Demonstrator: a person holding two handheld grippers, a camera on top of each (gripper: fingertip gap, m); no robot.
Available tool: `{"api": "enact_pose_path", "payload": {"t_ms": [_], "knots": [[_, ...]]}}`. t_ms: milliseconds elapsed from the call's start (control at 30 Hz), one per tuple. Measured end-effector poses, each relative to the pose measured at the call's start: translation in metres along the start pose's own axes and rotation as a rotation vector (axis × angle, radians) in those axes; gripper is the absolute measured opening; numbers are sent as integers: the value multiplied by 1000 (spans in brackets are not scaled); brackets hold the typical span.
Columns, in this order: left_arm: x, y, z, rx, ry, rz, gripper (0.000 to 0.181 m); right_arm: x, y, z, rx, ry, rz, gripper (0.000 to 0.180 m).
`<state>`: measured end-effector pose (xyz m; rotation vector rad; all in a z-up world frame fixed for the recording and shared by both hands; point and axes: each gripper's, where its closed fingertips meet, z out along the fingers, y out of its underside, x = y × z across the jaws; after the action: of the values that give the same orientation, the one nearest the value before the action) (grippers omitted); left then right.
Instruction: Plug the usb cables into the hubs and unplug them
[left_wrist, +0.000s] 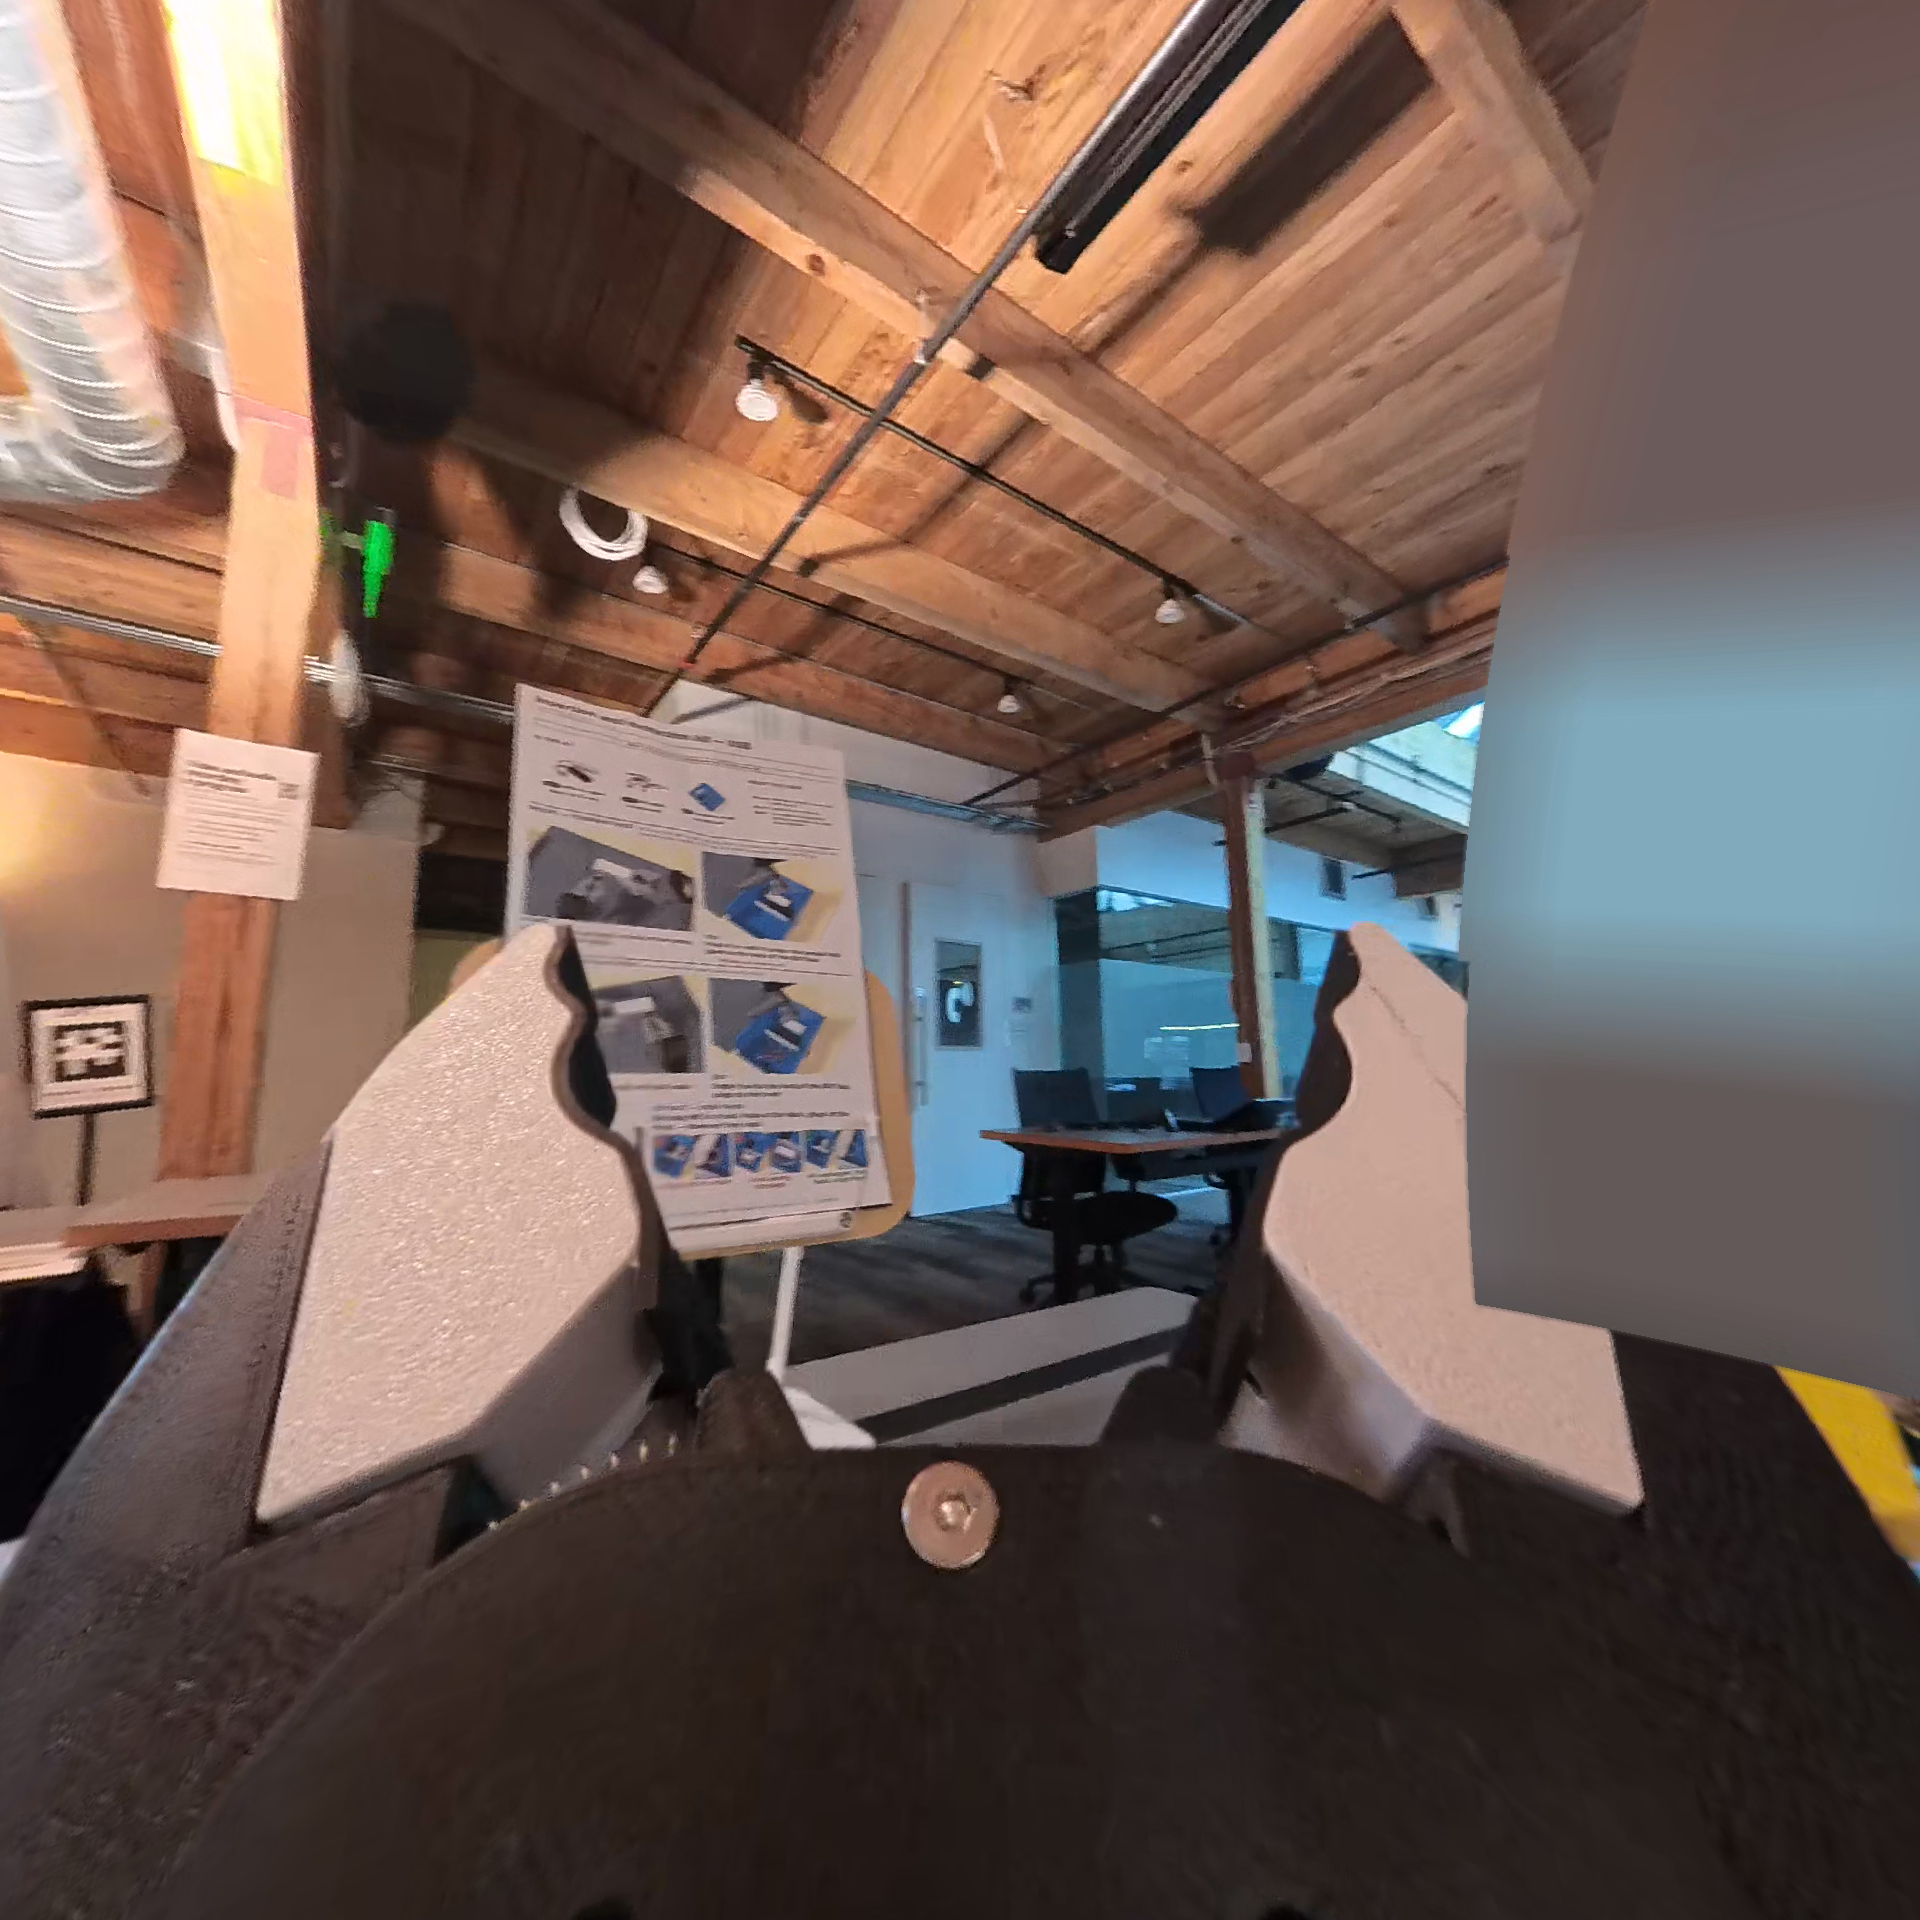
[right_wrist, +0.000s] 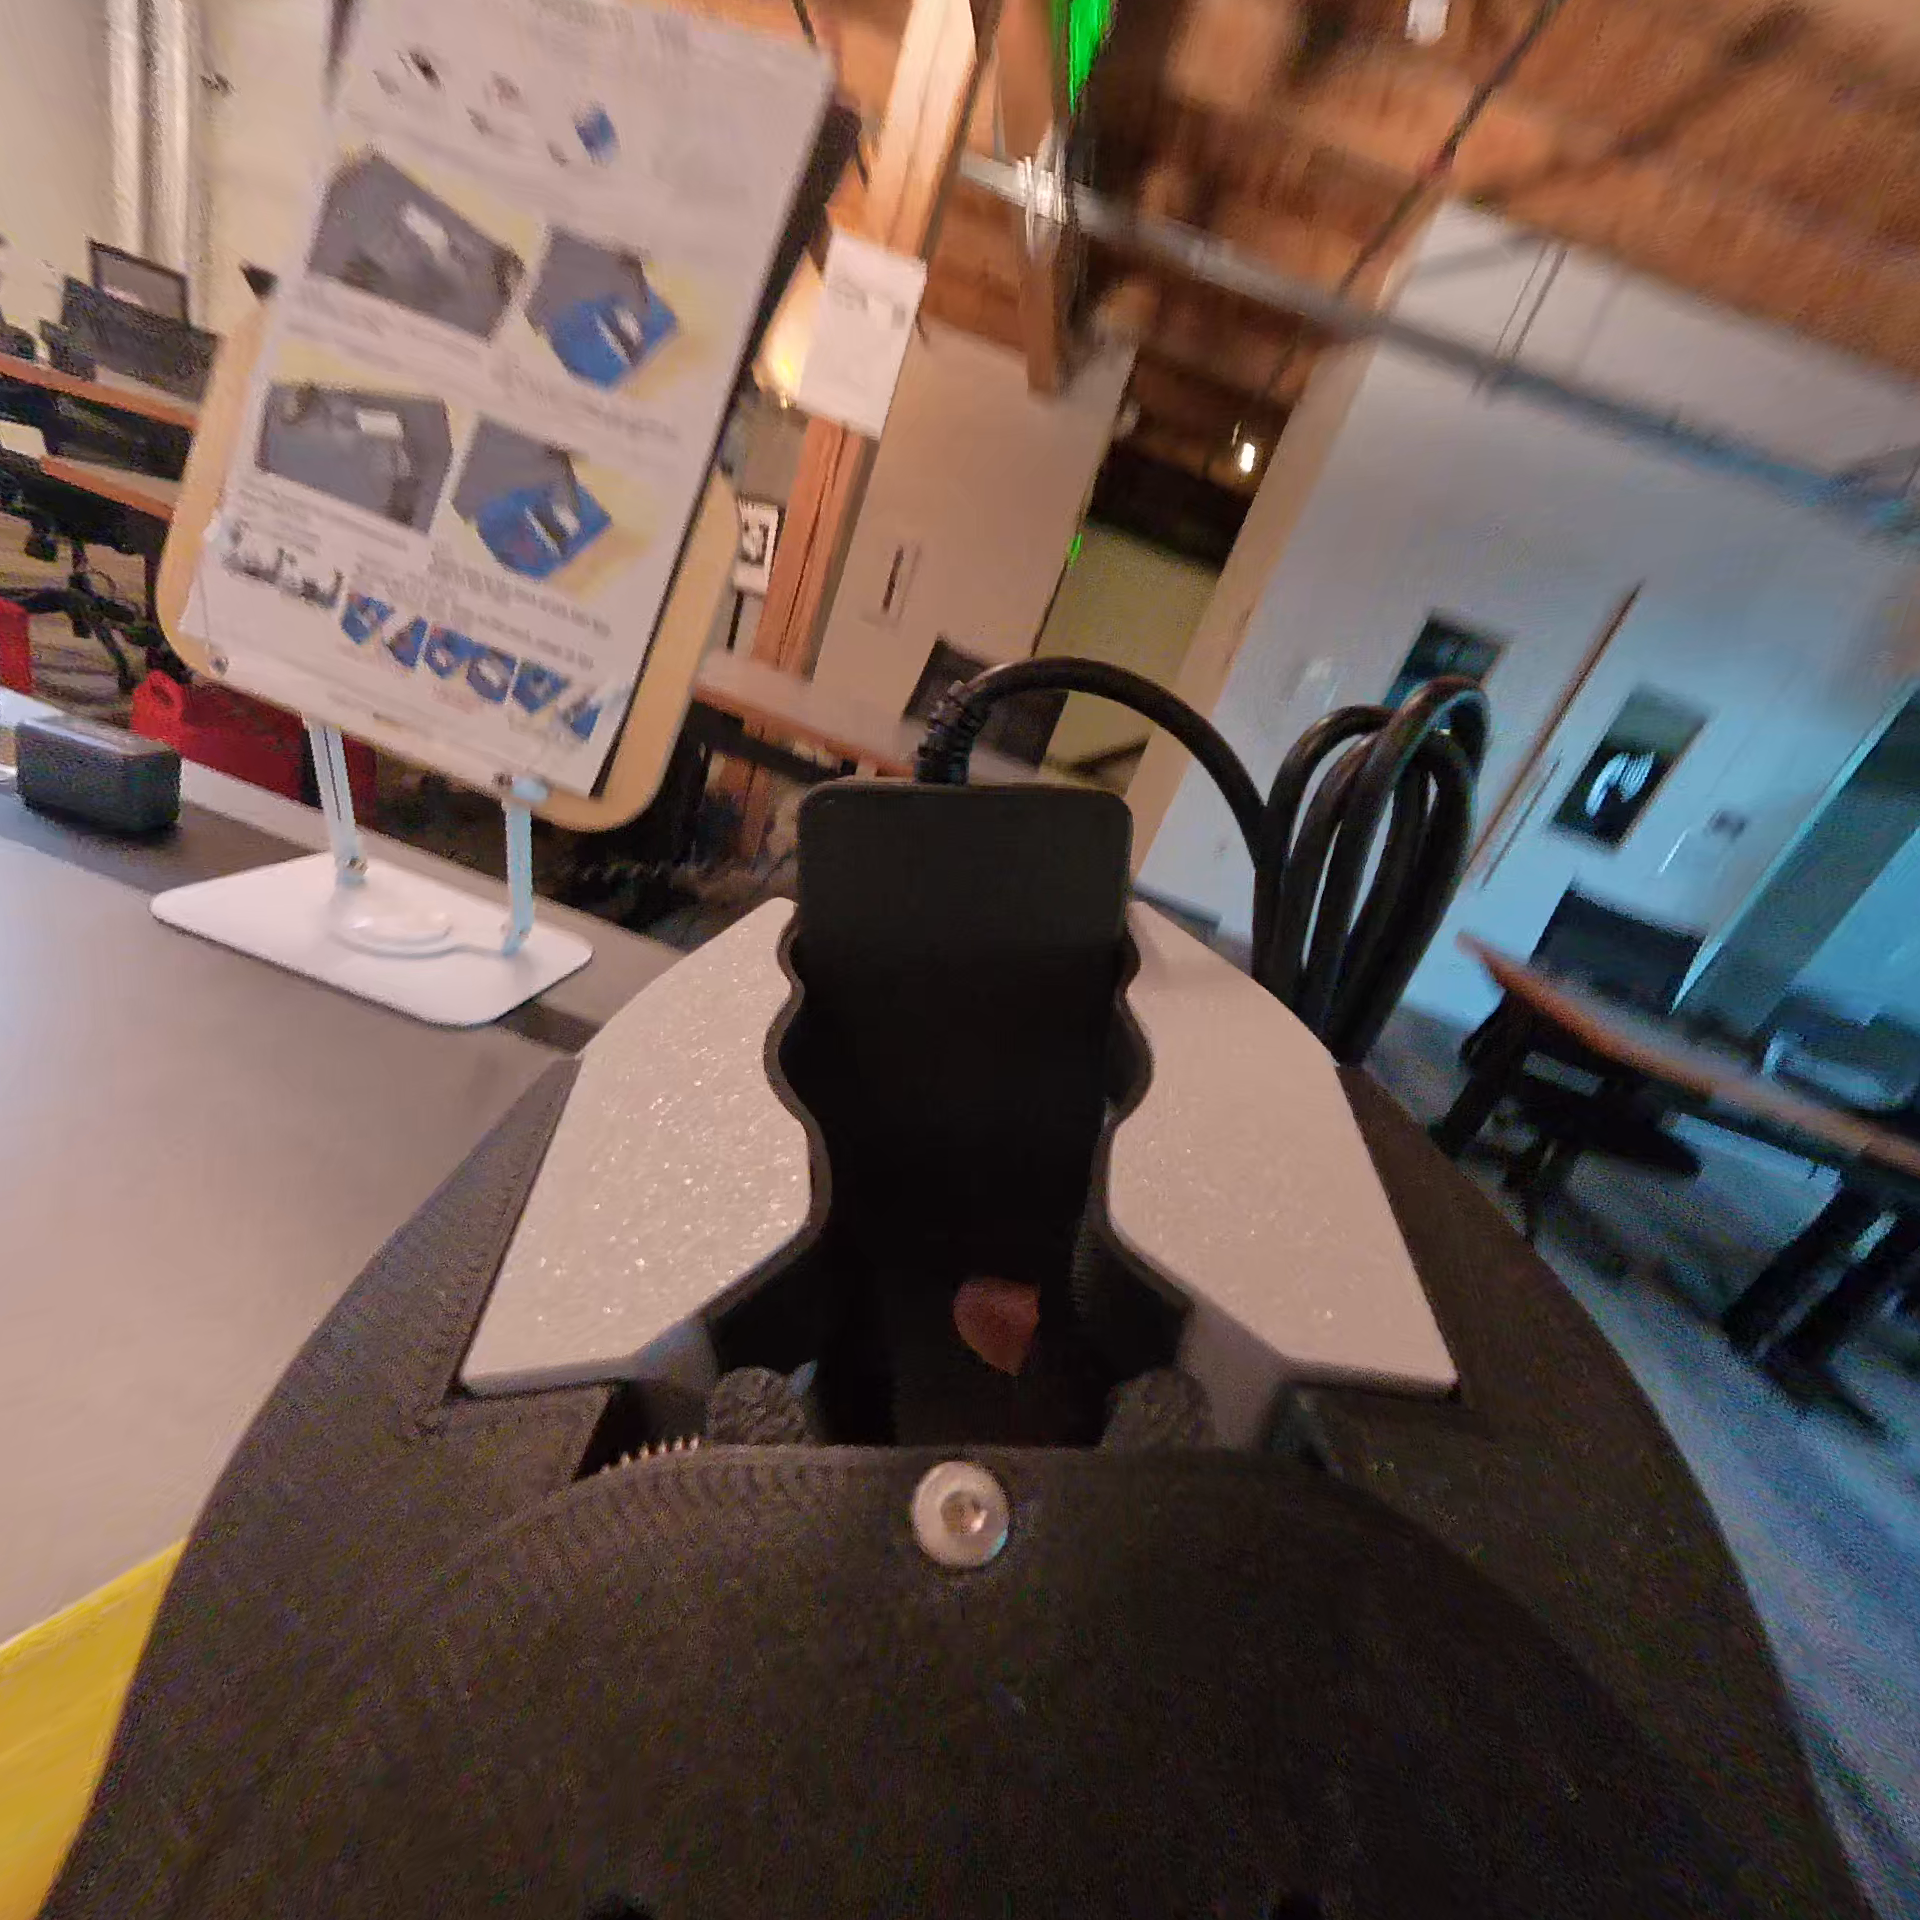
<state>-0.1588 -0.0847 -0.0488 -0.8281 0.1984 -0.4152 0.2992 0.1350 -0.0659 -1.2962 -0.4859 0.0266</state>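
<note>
My right gripper is shut on a flat black USB hub, held up off the grey table. The hub's black cable arcs from its far end into a bundled coil hanging at the right. My left gripper is open wide and empty, tilted up toward the wooden ceiling. No USB plug or second hub shows in either view.
A printed instruction sheet on a white stand stands on the table's far side; it also shows in the left wrist view. A small dark box lies at the far left. A yellow surface lies at the near left. Desks and chairs stand beyond.
</note>
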Motion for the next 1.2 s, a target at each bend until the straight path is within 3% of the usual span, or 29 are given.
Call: {"api": "enact_pose_path", "payload": {"t_ms": [33, 167, 300, 433, 500, 600, 733, 767, 833, 900, 967, 1033, 1133, 1200], "knots": [[-2, 1, 0, -5, -16, 18, 131, -1, 17, 2, -53, 3, 37, 54], [-2, 10, 0, -59, -22, 108, 129, -5, 79, 4, -279, 33, 91, 54], [10, 28, 0, -166, 65, 151, 88, -15, 137, 3, -577, 15, 86, 54], [7, 28, 1, -144, 36, 88, 88, -30, 181, 4, -784, -51, 89, 55], [5, 30, 2, -155, 39, 29, 100, -35, 188, 6, -791, -60, 101, 54], [-1, 36, 1, -190, 36, 44, 100, -40, 178, 9, -723, -63, 116, 70], [-12, 42, -3, -245, -18, 166, 95, -39, 147, 11, -590, -18, 80, 127], [-13, 40, -3, -235, -20, 174, 95, -41, 135, 12, -528, -14, 66, 134], [-13, 33, -3, -194, -23, 148, 98, -48, 105, 9, -380, -7, 58, 132], [-14, 27, -3, -162, -20, 117, 99, -60, 74, 2, -248, -29, 87, 103], [-18, 24, -4, -151, -28, 109, 101, -67, 45, -7, -125, -11, 165, 102], [-25, 18, -7, -135, -51, 118, 104, -80, 19, -17, -11, -34, 208, 119], [-26, 9, -13, -127, -11, 186, 80, -105, -25, -37, 221, -69, 149, 134], [-35, 7, -18, -189, -37, 243, 62, -129, -47, -53, 317, -145, 118, 118]]}}
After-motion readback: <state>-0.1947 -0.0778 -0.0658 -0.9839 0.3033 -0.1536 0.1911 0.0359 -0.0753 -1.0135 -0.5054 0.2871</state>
